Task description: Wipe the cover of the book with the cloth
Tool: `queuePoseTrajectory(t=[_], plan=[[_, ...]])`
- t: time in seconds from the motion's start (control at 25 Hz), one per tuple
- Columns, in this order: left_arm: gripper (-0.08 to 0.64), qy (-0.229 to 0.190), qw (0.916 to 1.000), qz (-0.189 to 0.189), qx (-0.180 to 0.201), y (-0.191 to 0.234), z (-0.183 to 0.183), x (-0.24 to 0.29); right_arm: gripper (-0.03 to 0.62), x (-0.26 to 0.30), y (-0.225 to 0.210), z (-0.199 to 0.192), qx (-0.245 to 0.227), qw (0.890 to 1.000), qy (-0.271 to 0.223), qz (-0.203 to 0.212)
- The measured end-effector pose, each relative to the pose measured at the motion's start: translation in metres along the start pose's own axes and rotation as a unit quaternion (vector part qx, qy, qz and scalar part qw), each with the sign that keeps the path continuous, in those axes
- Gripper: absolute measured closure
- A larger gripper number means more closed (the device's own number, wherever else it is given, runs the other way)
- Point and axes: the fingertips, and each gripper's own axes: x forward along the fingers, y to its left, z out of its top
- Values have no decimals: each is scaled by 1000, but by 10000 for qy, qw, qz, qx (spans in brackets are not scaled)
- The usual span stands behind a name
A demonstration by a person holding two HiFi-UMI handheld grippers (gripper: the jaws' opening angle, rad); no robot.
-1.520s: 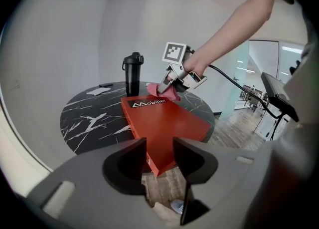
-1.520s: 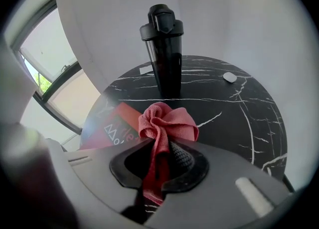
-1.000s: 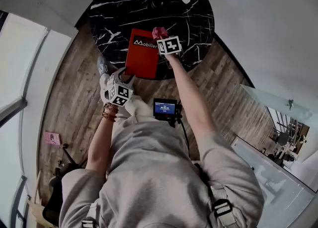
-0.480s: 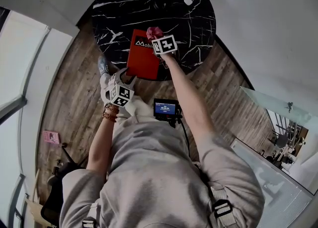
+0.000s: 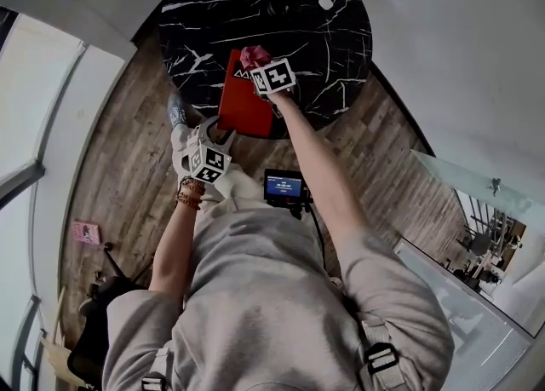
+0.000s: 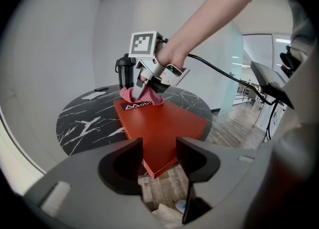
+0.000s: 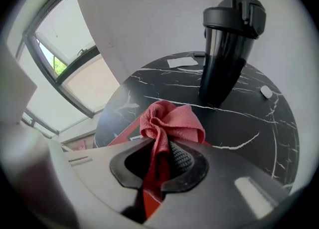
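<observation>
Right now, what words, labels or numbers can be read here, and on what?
"Mobi": white on a black label on the red book; the rest lies under the pink cloth.
Small screen at the person's waist: print too small to read.
Marker cubes: square patterns only, no words.

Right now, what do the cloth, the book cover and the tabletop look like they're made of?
Cloth: soft pink fabric, perhaps microfibre, judging by its nubby crumpled folds. Book cover: smooth matte red, probably coated board. Tabletop: black with white veins, marble or a marble-look laminate.
</observation>
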Motion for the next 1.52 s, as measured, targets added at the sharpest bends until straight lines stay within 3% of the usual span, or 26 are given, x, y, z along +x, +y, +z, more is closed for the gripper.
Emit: queuePoseTrajectory(t=[0.56,0.76,0.88,1.0,1.2,1.36,1.52], plan=[[353,21,10000,65,-8,2,-2,1,532,16,58,15,-267,9976,-58,643],[353,150,9998,95,-59,0,-2,1,531,14,87,18,187,9891,-311,1427],[353,180,9998,88,-53,1,-1,3,529,-2,99,27,133,9784,-780,1909],[353,195,9998,70,-54,1,-3,2,528,-31,77,31,-87,9779,-1319,1619],[353,162,9998,78,-67,2,-3,1,528,-77,-11,18,48,9833,-1776,393],[353,166,9998,74,-61,2,-5,2,528,-85,-63,-11,-29,9889,-1408,-464],[353,161,9999,35,-45,2,-4,2,528,-62,-68,-38,-304,9950,-806,-513]])
